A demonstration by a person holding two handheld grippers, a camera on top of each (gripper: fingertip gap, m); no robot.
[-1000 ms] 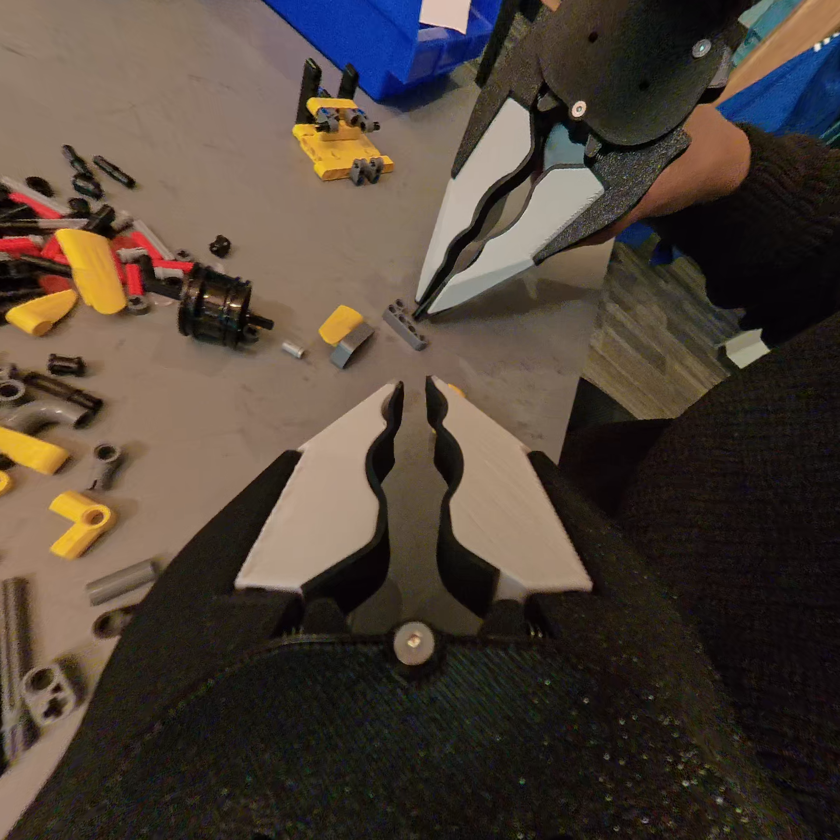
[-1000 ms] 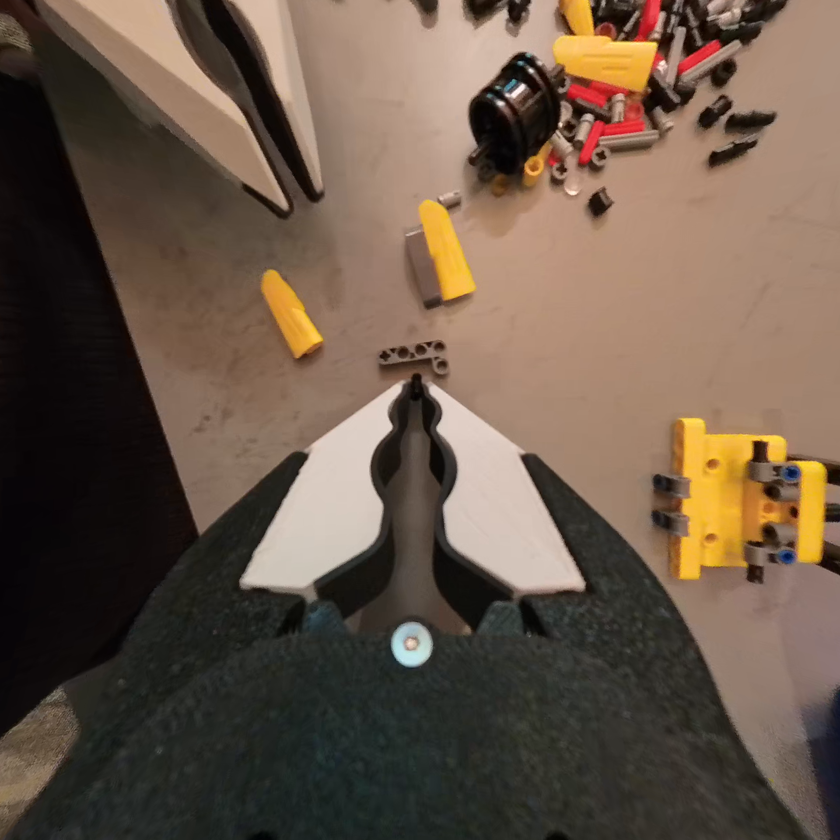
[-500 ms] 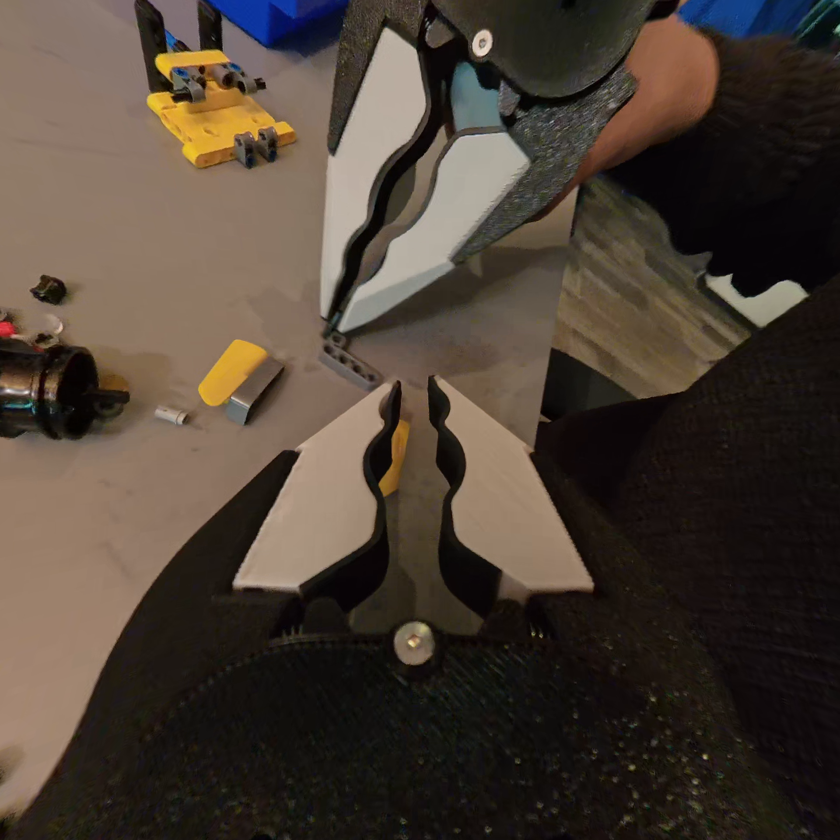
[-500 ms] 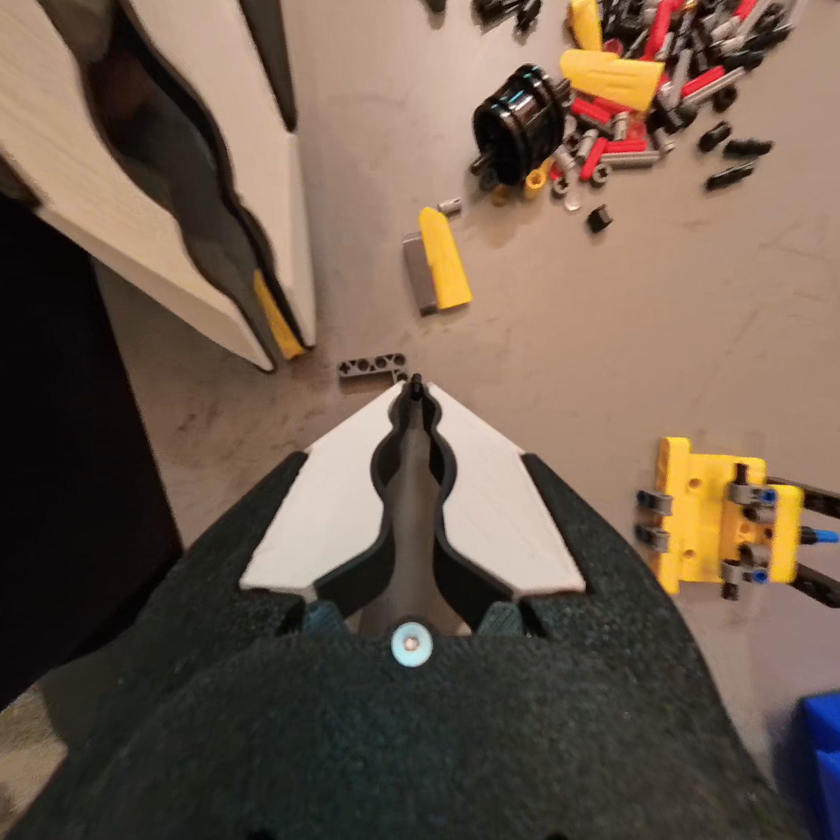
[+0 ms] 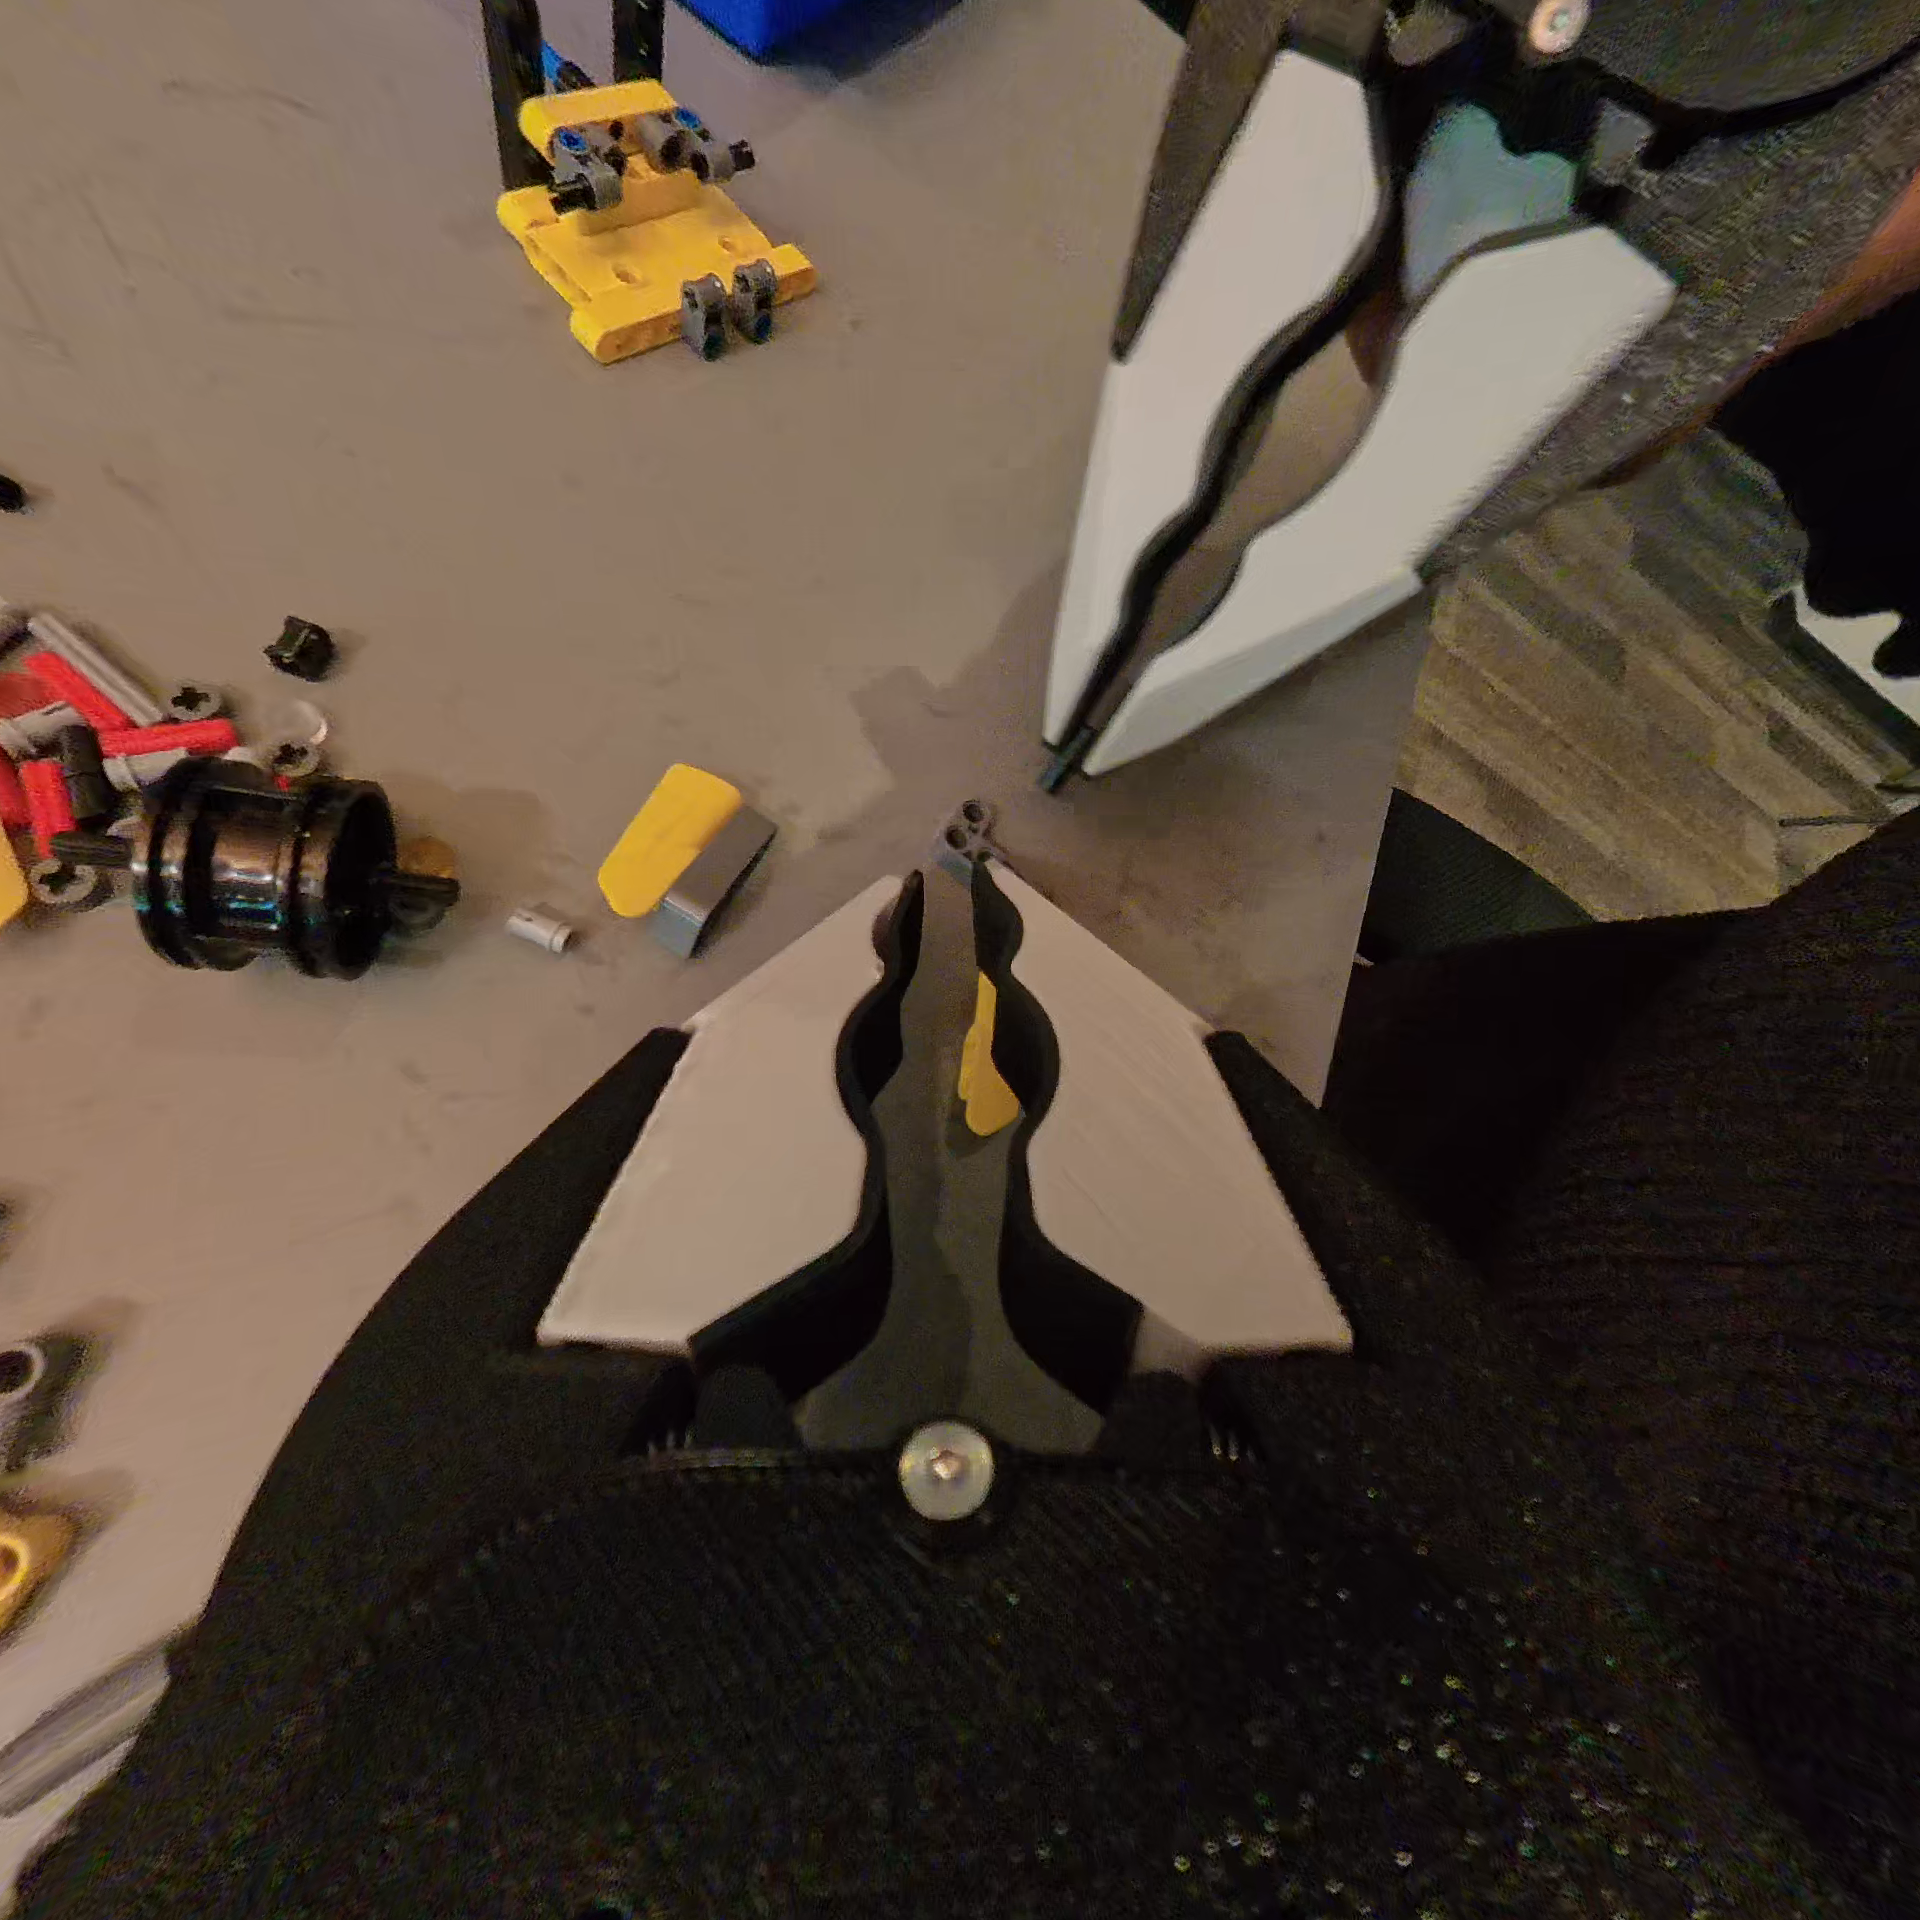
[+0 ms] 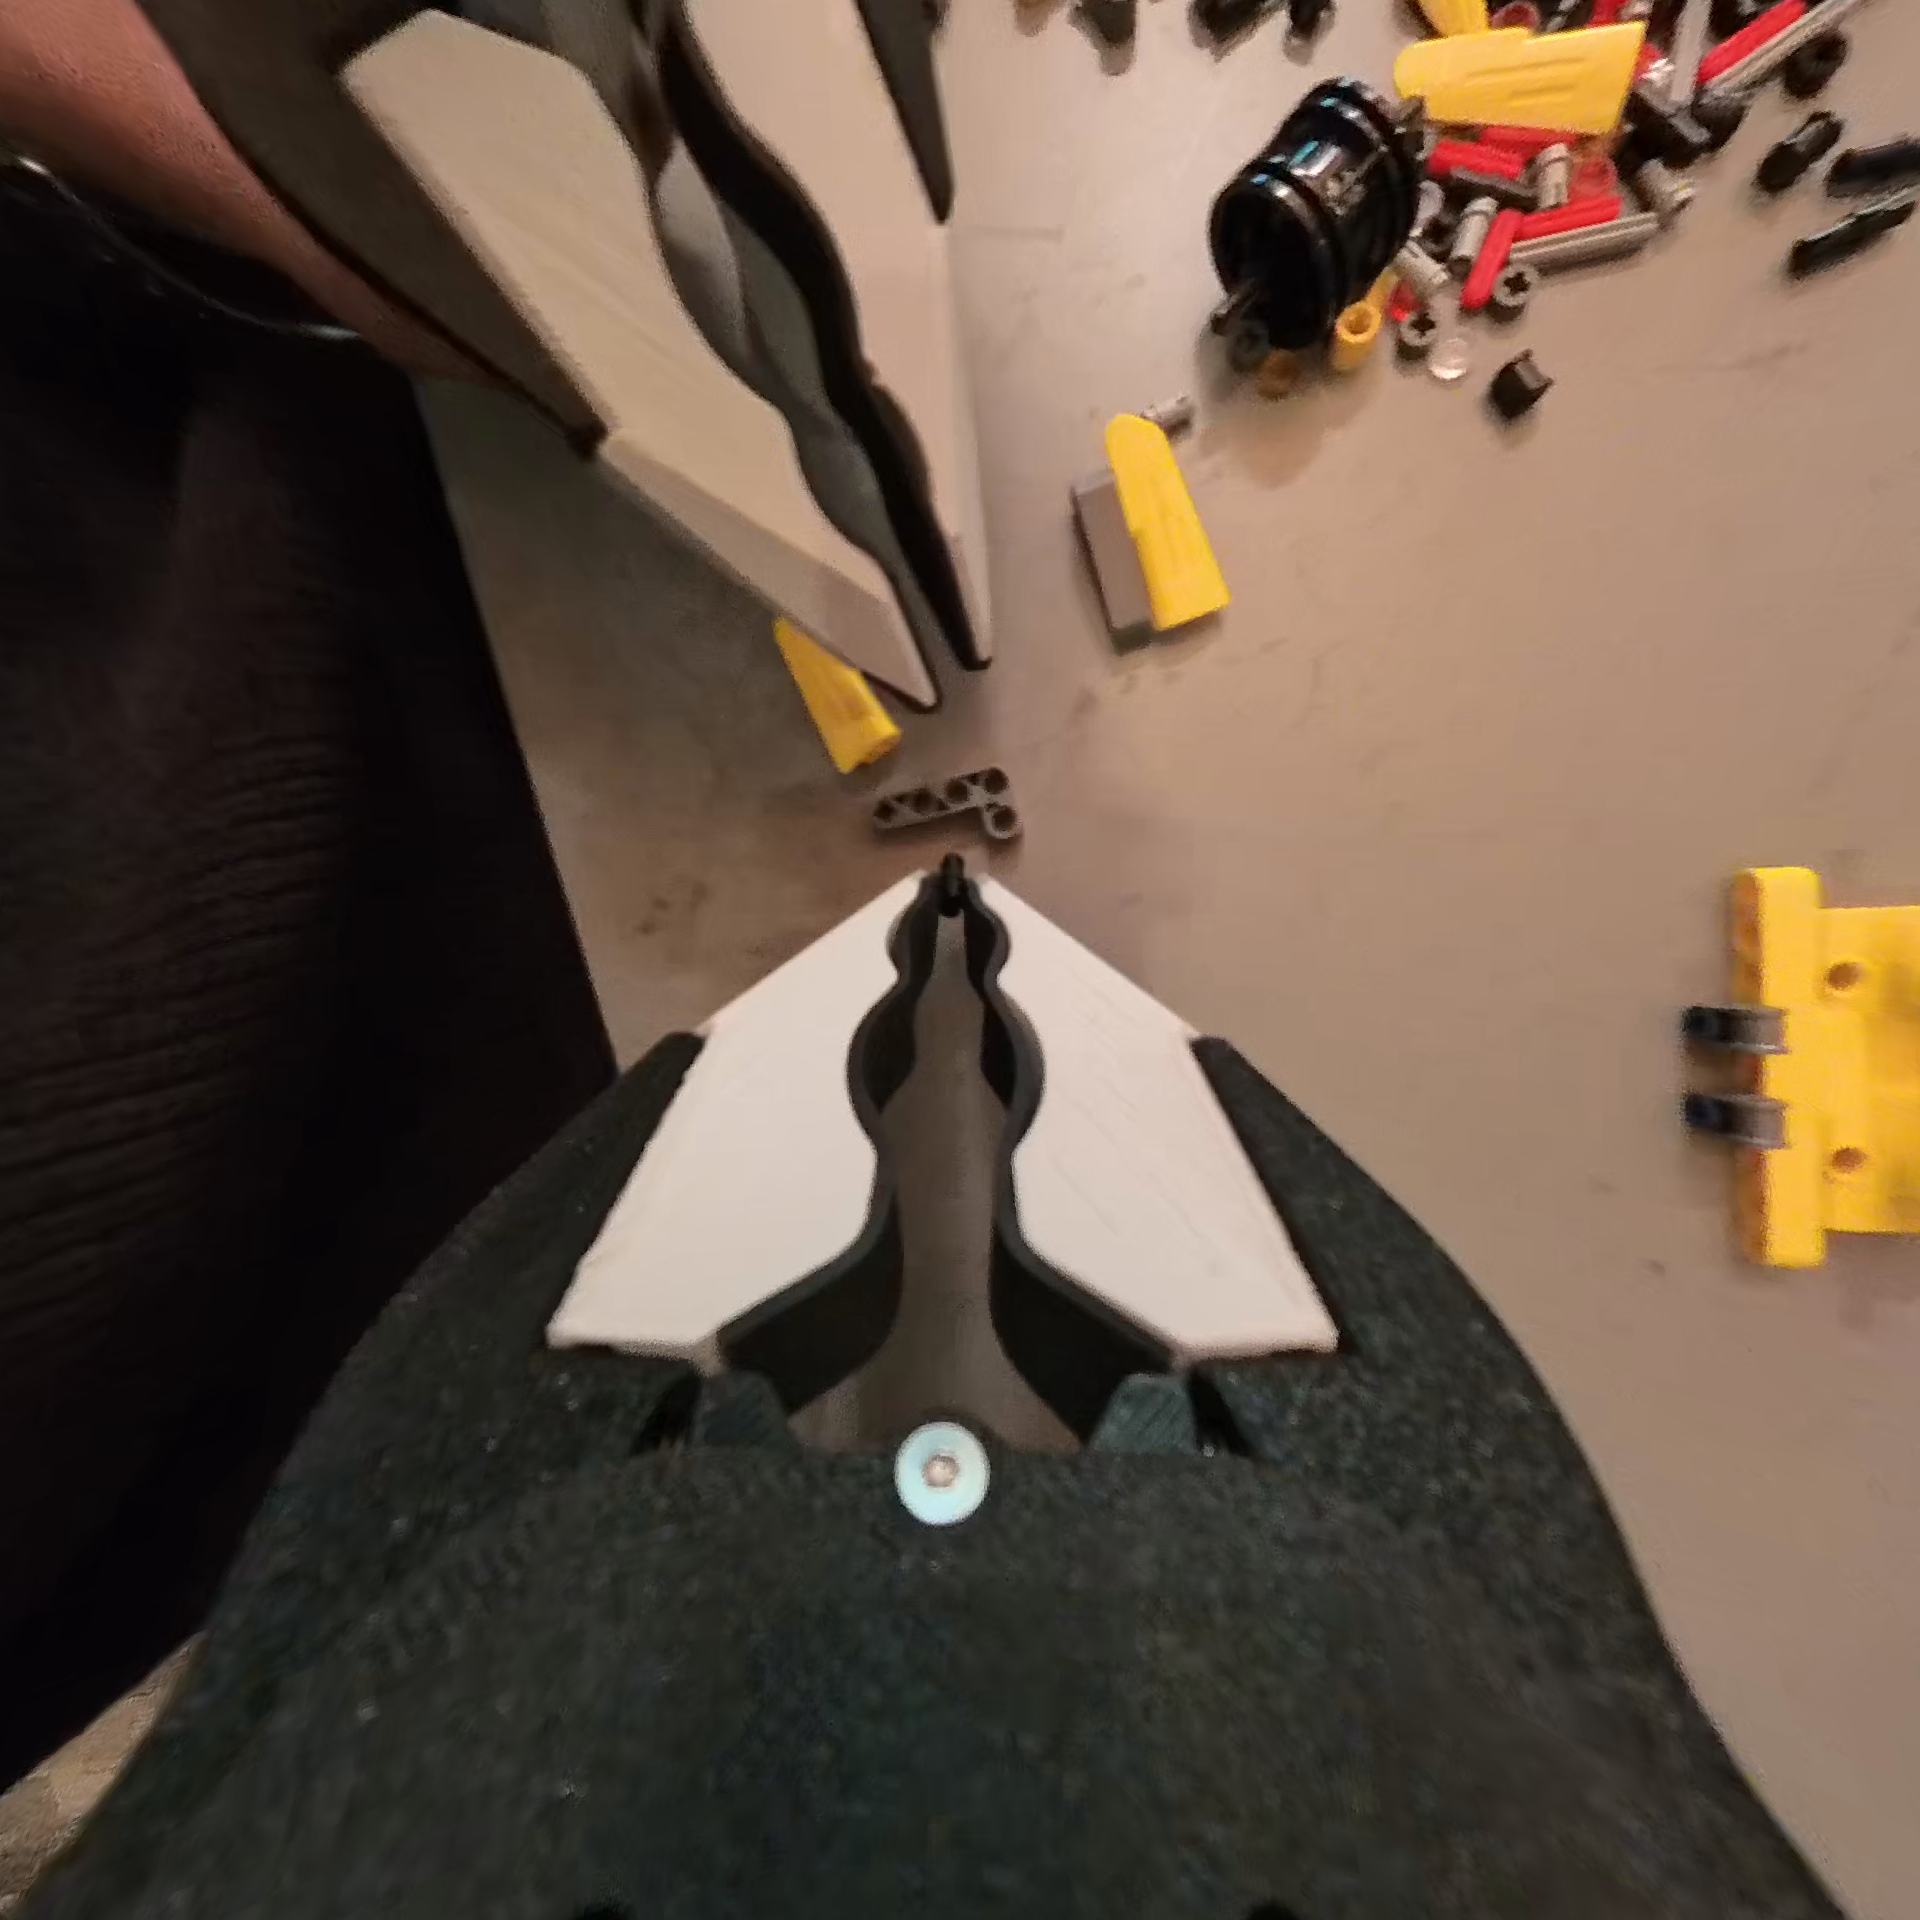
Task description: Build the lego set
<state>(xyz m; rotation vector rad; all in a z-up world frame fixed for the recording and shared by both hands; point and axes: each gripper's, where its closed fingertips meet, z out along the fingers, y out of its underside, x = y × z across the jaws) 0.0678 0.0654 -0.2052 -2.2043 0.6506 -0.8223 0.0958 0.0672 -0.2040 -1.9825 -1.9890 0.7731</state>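
Note:
My left gripper (image 5: 943, 881) is narrowly open and holds nothing. It hovers low over a small yellow tapered piece (image 5: 977, 1060), seen through the gap between its jaws and beside its tips in the right wrist view (image 6: 836, 696). A small dark grey L-shaped beam (image 5: 966, 831) lies on the grey table just ahead of its tips. My right gripper (image 6: 949, 883) is shut on a tiny black pin (image 6: 949, 871). It points at the grey beam (image 6: 945, 805) from the other side, a little short of it. Both grippers' tips are close together.
A yellow block assembly (image 5: 644, 249) with black uprights stands farther off, right of my right gripper (image 6: 1829, 1070). A yellow-and-grey piece (image 5: 681, 857), a black wheel hub (image 5: 265, 883) and a pile of red, grey and black parts (image 6: 1558, 197) lie nearby. The table edge (image 5: 1371, 935) is close. My left and right fingertips are right by each other. The left tips stand about 10 cm off the black wheel hub (image 5: 265, 883). My right wrist view (image 6: 1289, 158) looks at it from another angle.
My left gripper has moved forward over the yellow piece, towards the grey beam, and its jaws have narrowed a little. My right gripper stays shut on the pin and has drawn slightly back from the beam.

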